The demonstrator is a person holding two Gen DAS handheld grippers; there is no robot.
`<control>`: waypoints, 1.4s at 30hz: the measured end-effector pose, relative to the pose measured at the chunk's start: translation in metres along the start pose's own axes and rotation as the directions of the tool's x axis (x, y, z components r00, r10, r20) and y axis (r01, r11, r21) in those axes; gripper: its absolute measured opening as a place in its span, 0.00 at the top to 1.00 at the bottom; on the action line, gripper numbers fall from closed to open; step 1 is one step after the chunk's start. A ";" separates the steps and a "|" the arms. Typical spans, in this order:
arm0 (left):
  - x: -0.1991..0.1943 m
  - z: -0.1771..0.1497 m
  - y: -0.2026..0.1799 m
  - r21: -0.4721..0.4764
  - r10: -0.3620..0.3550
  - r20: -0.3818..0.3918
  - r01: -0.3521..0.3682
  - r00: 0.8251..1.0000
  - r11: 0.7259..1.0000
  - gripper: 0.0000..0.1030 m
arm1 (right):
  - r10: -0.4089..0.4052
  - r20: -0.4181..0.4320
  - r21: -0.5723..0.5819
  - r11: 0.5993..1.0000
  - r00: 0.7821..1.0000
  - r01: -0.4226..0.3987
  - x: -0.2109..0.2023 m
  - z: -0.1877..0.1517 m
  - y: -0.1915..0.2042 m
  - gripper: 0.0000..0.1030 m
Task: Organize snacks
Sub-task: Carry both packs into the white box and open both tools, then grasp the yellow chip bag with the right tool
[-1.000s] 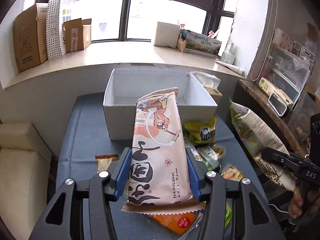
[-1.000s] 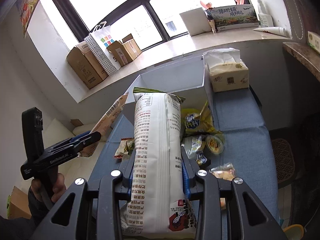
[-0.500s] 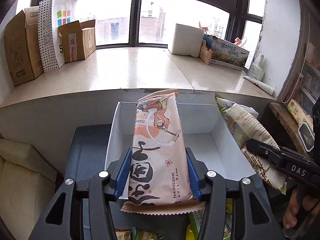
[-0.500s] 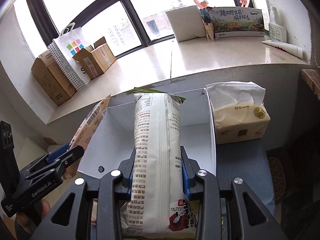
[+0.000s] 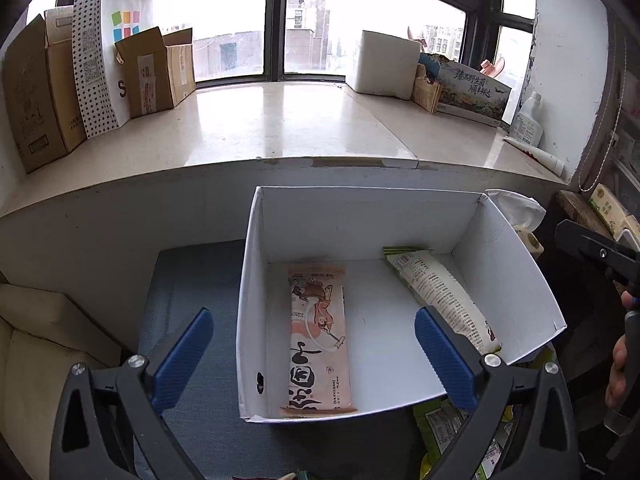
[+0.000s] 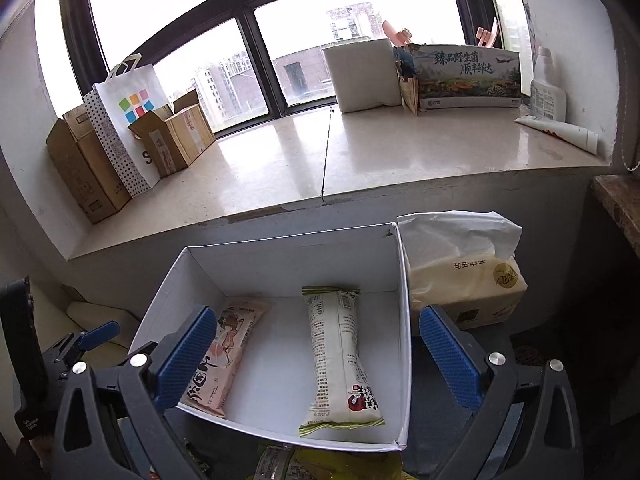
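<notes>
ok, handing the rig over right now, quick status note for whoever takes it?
Left gripper: open, empty, above the white box.
Right gripper: open, empty, above the same box.
Done: pink snack pack and white snack pack lie flat inside the box, side by side, apart.
Left: loose snacks in front of the box not yet boxed.

Both wrist cameras looked down and forward from close above the white box (image 5: pixel 400 216) (image 6: pixel 280 256), sharing it mid-frame, windowsill (image 5: pixel 280 128) (image 6: pixel 360 152) above.
</notes>
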State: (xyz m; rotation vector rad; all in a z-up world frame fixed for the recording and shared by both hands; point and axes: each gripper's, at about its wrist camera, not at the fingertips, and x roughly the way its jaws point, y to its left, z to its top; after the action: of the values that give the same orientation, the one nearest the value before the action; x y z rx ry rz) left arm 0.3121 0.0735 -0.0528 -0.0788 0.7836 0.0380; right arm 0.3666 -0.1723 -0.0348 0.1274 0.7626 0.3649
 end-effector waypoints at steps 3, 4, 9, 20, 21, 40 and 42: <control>-0.026 -0.004 -0.008 0.038 -0.016 0.052 0.014 0.999 0.999 0.00 | 0.013 0.023 -0.032 0.999 1.000 -0.012 -0.017 -0.006 -0.001 0.00; -0.036 -0.006 -0.010 0.041 -0.021 0.080 0.018 0.997 0.999 0.00 | 0.023 0.026 -0.046 0.999 0.999 -0.021 -0.024 -0.009 0.000 0.00; -0.075 -0.031 -0.028 0.120 0.045 0.145 -0.063 0.988 0.991 0.00 | 0.056 0.085 -0.093 0.994 0.995 -0.048 -0.065 -0.034 -0.006 0.00; -0.173 -0.120 -0.033 0.004 -0.084 0.139 0.084 0.987 0.996 0.00 | 0.037 0.109 -0.037 0.999 0.993 -0.033 -0.148 -0.152 -0.043 0.00; -0.181 -0.129 -0.034 -0.006 -0.083 0.142 0.084 0.986 0.996 0.00 | 0.025 0.115 -0.030 0.999 0.993 -0.022 -0.154 -0.165 -0.044 0.00; -0.205 -0.189 -0.001 -0.077 -0.006 0.117 0.015 0.993 0.997 0.00 | 0.031 -0.067 -0.038 0.999 0.997 -0.033 -0.048 -0.157 -0.035 0.00; -0.204 -0.193 0.006 -0.086 -0.003 0.109 0.013 0.994 0.996 0.00 | 0.058 -0.076 -0.030 0.998 0.995 -0.060 -0.029 -0.147 -0.037 0.00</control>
State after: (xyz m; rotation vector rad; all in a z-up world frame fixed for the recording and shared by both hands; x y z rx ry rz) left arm 0.0316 0.0617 -0.0450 -0.1608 0.6723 0.0682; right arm 0.2552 -0.2197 -0.1310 0.1064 0.8280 0.4399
